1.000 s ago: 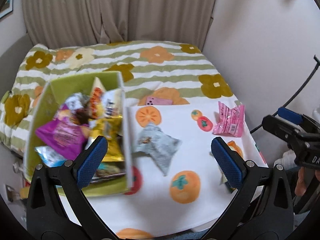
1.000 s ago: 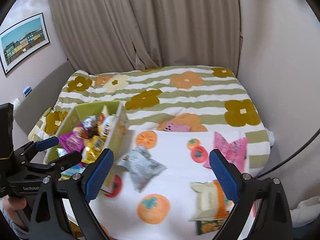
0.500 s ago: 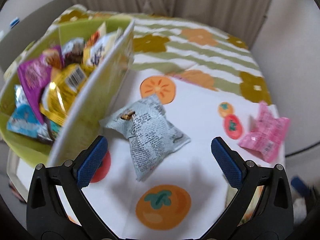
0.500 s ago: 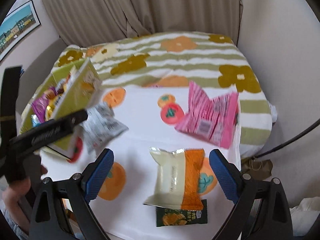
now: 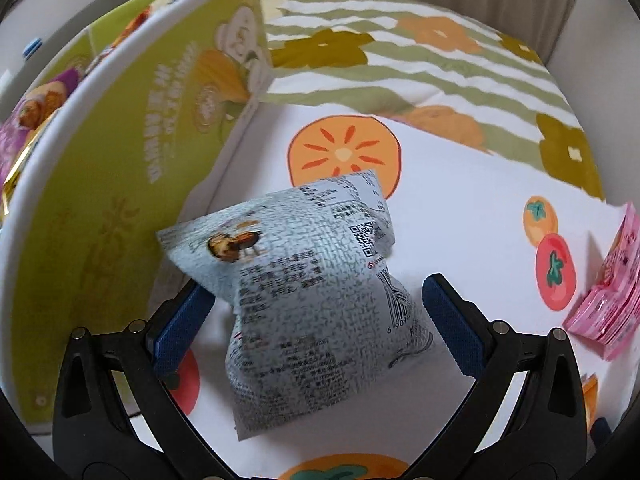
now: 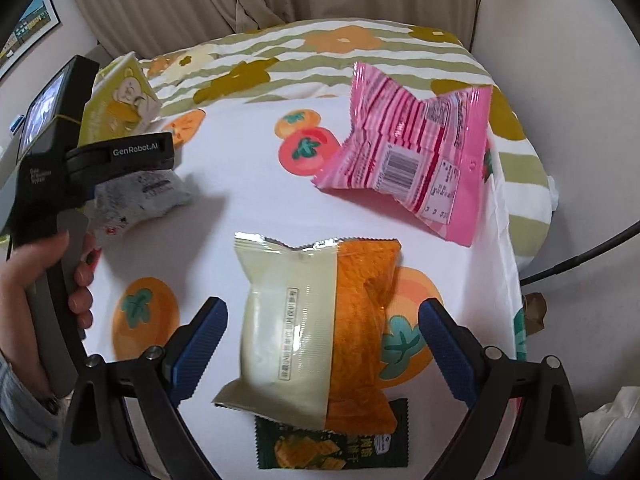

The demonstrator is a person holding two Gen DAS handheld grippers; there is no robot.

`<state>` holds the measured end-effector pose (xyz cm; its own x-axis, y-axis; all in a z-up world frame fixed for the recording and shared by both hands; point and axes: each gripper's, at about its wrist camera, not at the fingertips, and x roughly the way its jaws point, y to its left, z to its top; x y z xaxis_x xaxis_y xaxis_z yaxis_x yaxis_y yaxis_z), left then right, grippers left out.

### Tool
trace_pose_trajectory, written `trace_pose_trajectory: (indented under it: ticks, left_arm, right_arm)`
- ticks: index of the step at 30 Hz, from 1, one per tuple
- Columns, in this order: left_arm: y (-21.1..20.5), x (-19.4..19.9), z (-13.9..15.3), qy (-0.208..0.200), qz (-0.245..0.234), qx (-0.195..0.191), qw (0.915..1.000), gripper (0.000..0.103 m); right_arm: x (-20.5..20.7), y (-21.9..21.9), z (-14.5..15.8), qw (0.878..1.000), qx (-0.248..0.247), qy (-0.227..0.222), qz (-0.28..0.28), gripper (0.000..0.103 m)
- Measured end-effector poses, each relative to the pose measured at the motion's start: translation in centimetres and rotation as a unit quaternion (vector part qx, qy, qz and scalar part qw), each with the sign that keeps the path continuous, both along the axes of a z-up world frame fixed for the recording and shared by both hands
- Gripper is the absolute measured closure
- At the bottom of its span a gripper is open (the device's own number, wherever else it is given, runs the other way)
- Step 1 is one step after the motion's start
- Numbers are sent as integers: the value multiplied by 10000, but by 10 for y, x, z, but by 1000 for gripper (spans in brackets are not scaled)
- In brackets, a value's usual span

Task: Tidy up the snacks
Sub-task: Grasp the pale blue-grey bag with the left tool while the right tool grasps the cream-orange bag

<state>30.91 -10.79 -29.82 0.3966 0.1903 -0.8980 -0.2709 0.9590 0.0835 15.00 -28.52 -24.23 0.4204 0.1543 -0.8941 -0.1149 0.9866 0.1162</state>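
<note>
Left tool [image 5: 318, 320]: wide open astride grey packet [image 5: 304, 304]; right tool [image 6: 322, 344]: wide open astride cream-orange packet [image 6: 316, 332]; nothing gripped.

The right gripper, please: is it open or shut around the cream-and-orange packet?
Open: the right gripper straddles the cream-and-orange packet, with clear gaps between both blue pads and the wrapper.

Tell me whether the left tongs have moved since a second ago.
Yes. The left tongs have dropped toward the white cloth and now straddle the grey snack packet, open.
</note>
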Motion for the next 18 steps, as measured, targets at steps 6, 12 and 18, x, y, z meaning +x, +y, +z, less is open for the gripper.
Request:
trace_pose_trajectory:
  ticks: [6, 12, 18]
  left_arm:
    - [-1, 3, -3, 72, -234, -99, 9997, 18]
    - [0, 4, -1, 93, -555, -255, 9981, 34]
    - [1, 0, 4, 147, -794, -465, 9956, 39]
  right_arm:
    - [2, 3, -8, 10000, -33, 32, -41, 8]
    - [4, 3, -11, 9999, -37, 61, -135, 8]
    - [6, 5, -14, 9997, -67, 177, -181, 16]
